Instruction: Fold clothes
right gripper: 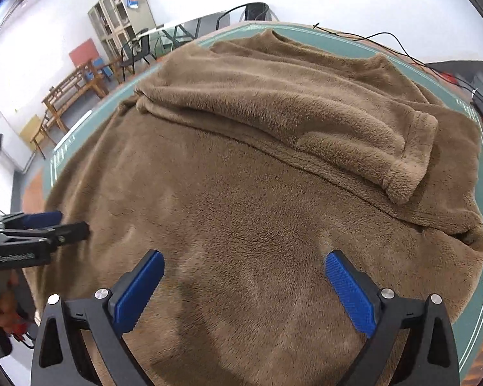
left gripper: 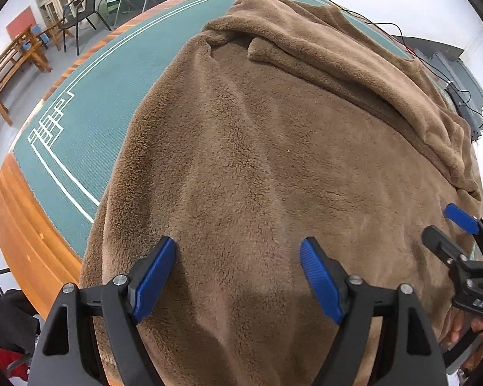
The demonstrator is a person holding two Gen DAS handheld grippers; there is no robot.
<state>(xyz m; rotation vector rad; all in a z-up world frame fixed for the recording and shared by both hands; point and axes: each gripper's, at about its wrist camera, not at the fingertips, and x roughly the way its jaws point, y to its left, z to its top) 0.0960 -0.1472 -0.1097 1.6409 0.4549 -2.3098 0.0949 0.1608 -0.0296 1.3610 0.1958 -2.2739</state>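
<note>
A brown fleece garment [left gripper: 257, 148] lies spread over the green mat, and it fills the right wrist view too [right gripper: 241, 193]. One sleeve [right gripper: 306, 122] is folded across its far part. My left gripper [left gripper: 238, 251] is open just above the near hem, holding nothing. My right gripper [right gripper: 244, 263] is open above the same near part, holding nothing. Each gripper shows in the other's view: the right one at the right edge [left gripper: 447, 225], the left one at the left edge [right gripper: 64, 222].
The green mat [left gripper: 80, 148] covers a wooden table [left gripper: 22, 241]. Black cables [left gripper: 412, 48] and a dark box [left gripper: 467, 106] lie at the far right edge. Chairs, benches and a cabinet [right gripper: 122, 25] stand beyond the table.
</note>
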